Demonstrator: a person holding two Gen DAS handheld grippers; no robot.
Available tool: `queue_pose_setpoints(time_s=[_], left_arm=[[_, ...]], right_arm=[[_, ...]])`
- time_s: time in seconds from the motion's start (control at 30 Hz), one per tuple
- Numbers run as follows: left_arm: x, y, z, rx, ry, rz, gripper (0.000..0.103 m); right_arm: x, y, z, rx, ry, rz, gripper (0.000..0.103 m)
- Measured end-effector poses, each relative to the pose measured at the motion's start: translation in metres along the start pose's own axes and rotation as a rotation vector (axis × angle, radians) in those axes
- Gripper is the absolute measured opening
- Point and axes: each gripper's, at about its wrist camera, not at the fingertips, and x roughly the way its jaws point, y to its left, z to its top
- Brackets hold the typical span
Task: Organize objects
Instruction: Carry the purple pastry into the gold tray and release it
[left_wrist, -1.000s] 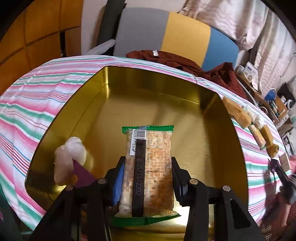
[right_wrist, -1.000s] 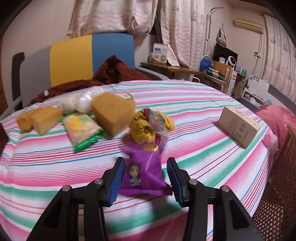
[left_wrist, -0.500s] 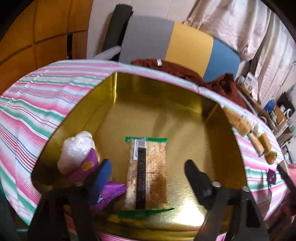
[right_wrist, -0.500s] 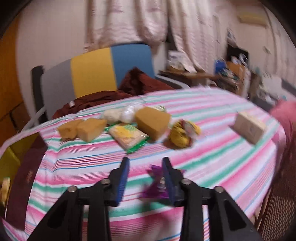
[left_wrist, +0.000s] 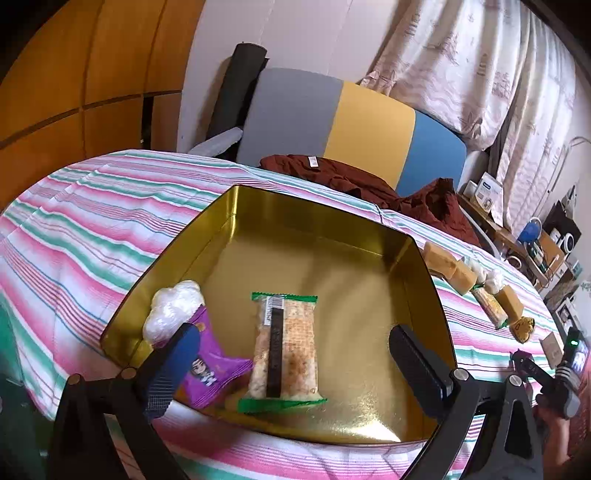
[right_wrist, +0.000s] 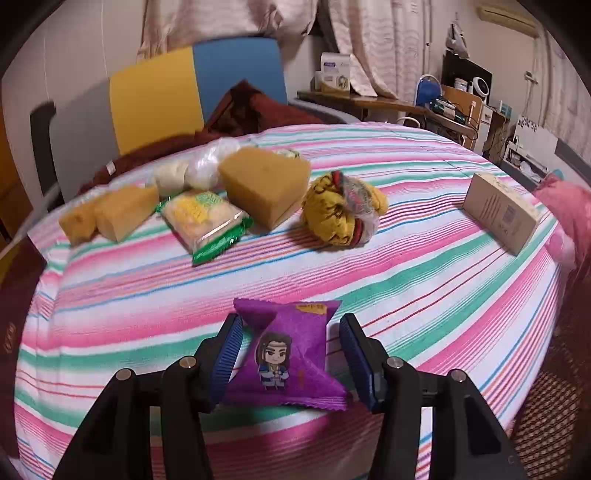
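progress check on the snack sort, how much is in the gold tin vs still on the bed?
Done: gold tin holds a green-edged cracker pack, a purple packet and a white wrapped piece; left gripper has just opened, empty. In hand: right gripper straddles another purple snack packet, not yet clamped. Left: the snacks still on the striped cover.

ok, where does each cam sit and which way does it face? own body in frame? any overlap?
Left wrist: on the left gripper, angled down into the gold tin with its cracker pack; jaws open, a hand at lower right.
Right wrist: on the right gripper, facing across the striped table; purple snack bag between open jaws.
Shared: table, chair, sponges.
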Motion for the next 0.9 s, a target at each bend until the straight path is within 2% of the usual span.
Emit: queue_pose_setpoints(time_s=[0.23, 0.27, 0.37, 0.47, 0.63, 0.73, 0.83, 0.9], left_arm=[[0.002, 0.003, -0.008, -0.010, 0.028, 0.018, 0.103], [0.002, 0.003, -0.009, -0.009, 0.027, 0.027, 0.103], [0.001, 0.005, -0.008, -0.015, 0.023, 0.051, 0.103], [-0.001, 0.010, -0.006, -0.031, 0.015, 0.073, 0.103], [-0.007, 0.026, 0.001, -0.083, -0.011, 0.108, 0.103], [-0.011, 0.037, 0.006, -0.117, -0.029, 0.132, 0.103], [-0.014, 0.048, 0.011, -0.144, -0.043, 0.156, 0.103], [-0.015, 0.055, 0.012, -0.161, -0.038, 0.172, 0.103]], right_arm=[[-0.007, -0.004, -0.006, -0.015, -0.025, 0.036, 0.042], [-0.009, -0.004, -0.007, -0.012, -0.027, 0.039, 0.035], [-0.021, 0.003, -0.005, 0.005, -0.027, 0.080, 0.034], [-0.036, 0.025, -0.002, -0.059, -0.062, 0.121, 0.034], [-0.075, 0.071, 0.006, -0.097, -0.111, 0.292, 0.034], [-0.098, 0.115, 0.011, -0.153, -0.117, 0.409, 0.034], [-0.117, 0.162, 0.007, -0.235, -0.089, 0.533, 0.034], [-0.124, 0.198, -0.002, -0.304, -0.038, 0.596, 0.034]])
